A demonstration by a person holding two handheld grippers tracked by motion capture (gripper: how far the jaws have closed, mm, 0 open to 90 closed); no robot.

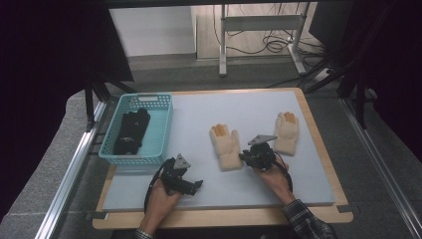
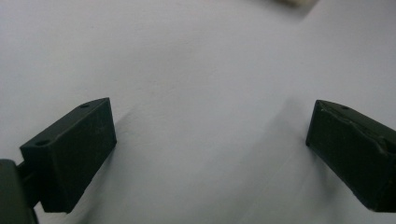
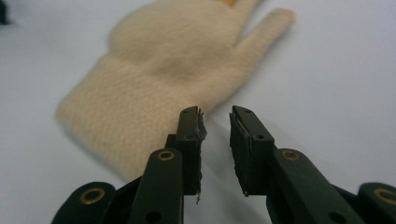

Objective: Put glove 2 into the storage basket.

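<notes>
High view first: the right tongs (image 1: pixel 247 155) are parked right at the cuff edge of the nearer fuzzy cream knit glove with orange fingertips (image 1: pixel 225 145), so the step in hand looks like a reach to pick it up. Its twin, a second cream fleece glove (image 1: pixel 287 131), lies just beyond those tongs. The left tongs (image 1: pixel 195 186) are rested on the pale grey mat (image 1: pixel 249 189), with a turquoise plastic lattice basket (image 1: pixel 160 130) holding black gloves (image 1: pixel 131 131) up ahead of them.

Left gripper view: jaws are spread wide, nothing between them, just smooth mat.

Right gripper view: jaws are narrowly parted and empty, the soft cuff (image 3: pixel 121 126) just off one jaw. Next, a small shift onto that cuff is probably needed before squeezing.
</notes>
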